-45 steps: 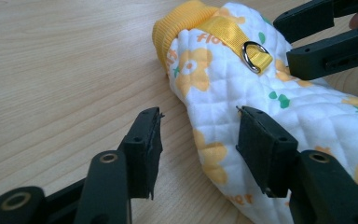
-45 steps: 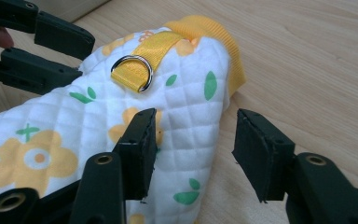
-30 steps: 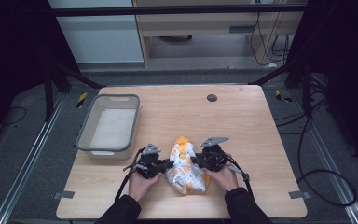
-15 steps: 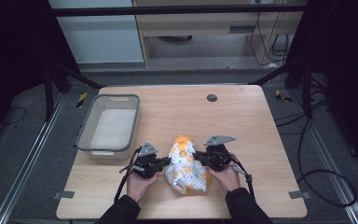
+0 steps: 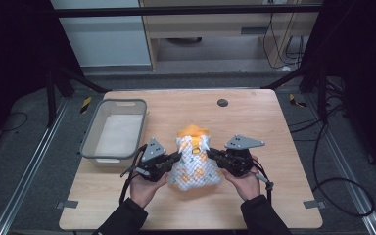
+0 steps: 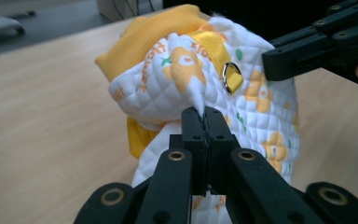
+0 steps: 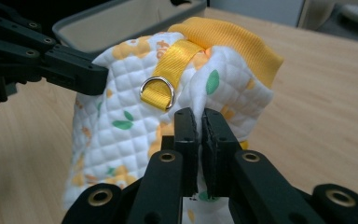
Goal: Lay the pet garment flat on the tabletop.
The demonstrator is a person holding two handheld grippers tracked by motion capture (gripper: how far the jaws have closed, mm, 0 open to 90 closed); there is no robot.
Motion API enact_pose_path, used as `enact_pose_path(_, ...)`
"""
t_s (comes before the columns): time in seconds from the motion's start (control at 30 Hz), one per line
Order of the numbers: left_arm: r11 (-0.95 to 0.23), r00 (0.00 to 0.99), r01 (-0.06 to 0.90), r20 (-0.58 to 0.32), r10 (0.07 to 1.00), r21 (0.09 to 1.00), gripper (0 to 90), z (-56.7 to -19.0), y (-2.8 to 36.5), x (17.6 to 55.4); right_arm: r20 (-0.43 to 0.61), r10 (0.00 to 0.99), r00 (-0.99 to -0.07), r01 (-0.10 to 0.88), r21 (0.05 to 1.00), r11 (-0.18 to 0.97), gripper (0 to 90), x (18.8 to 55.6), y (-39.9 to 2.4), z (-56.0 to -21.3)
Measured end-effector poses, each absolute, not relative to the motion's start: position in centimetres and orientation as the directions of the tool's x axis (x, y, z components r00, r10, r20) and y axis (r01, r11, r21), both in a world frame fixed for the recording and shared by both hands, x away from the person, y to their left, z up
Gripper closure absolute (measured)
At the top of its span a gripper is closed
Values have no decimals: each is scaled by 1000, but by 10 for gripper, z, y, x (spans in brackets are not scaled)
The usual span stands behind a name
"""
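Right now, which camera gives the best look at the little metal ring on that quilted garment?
The right gripper view: the metal ring faces the camera, hanging whole from its yellow strap. The left gripper view shows the ring at an angle, partly folded into fabric. In the high view it is too small to make out.

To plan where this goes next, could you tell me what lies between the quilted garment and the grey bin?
In the high view, bare wooden table separates the quilted garment from the grey bin; the left gripper, pinching the garment, reaches across near the bin's corner.
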State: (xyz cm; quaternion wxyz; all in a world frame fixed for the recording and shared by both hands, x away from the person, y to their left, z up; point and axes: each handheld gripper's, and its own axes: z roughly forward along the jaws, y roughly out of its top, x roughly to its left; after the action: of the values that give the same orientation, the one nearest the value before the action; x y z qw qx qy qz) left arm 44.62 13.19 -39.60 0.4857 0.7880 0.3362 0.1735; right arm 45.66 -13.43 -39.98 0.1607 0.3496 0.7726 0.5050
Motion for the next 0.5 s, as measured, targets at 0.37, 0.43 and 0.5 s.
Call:
enact_pose_path(0.37,-225,552,375,-22,833,899,506,-408,126,496,-14,852,-523,366,899,239,642,500,-135,-418)
enact_pose_path(0.43,-233,551,378,-15,834,896,500,-410,134,492,-13,850,-527,366,899,240,633,499,-138,-419)
enact_pose_path(0.5,-242,558,386,-16,829,890,443,-411,143,488,-13,849,-529,375,894,247,593,491,-149,-421)
